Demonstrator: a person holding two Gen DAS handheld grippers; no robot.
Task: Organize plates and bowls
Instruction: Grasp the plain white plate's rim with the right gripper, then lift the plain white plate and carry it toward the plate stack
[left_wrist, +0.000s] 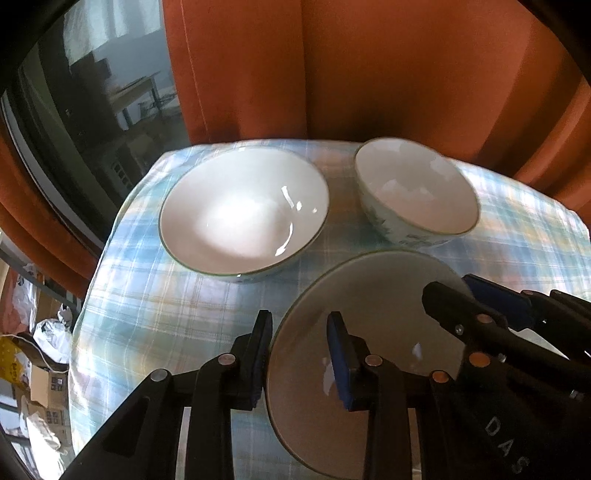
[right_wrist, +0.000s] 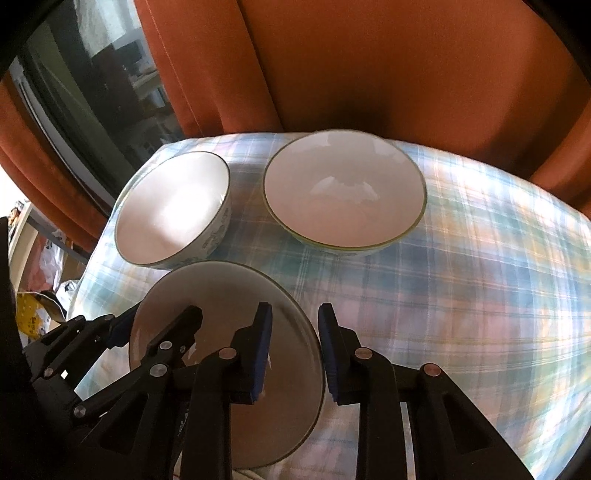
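A round plate (left_wrist: 373, 295) lies on the checked tablecloth near me; it also shows in the right wrist view (right_wrist: 221, 291). My left gripper (left_wrist: 301, 354) is open, its jaws astride the plate's left rim. My right gripper (right_wrist: 295, 347) is open, its jaws astride the plate's right rim; it shows in the left wrist view (left_wrist: 465, 295). A wide shallow white bowl (left_wrist: 243, 210) and a deeper bowl with a blue pattern (left_wrist: 417, 192) stand behind the plate. In the right wrist view the patterned bowl (right_wrist: 173, 210) is left and another wide bowl (right_wrist: 343, 192) right.
The checked tablecloth (right_wrist: 461, 295) covers a small table that ends close behind the bowls. Orange curtains (left_wrist: 332, 66) hang right behind it, with a dark window (left_wrist: 92, 92) at the left. Bags and boxes (left_wrist: 33, 350) lie on the floor to the left.
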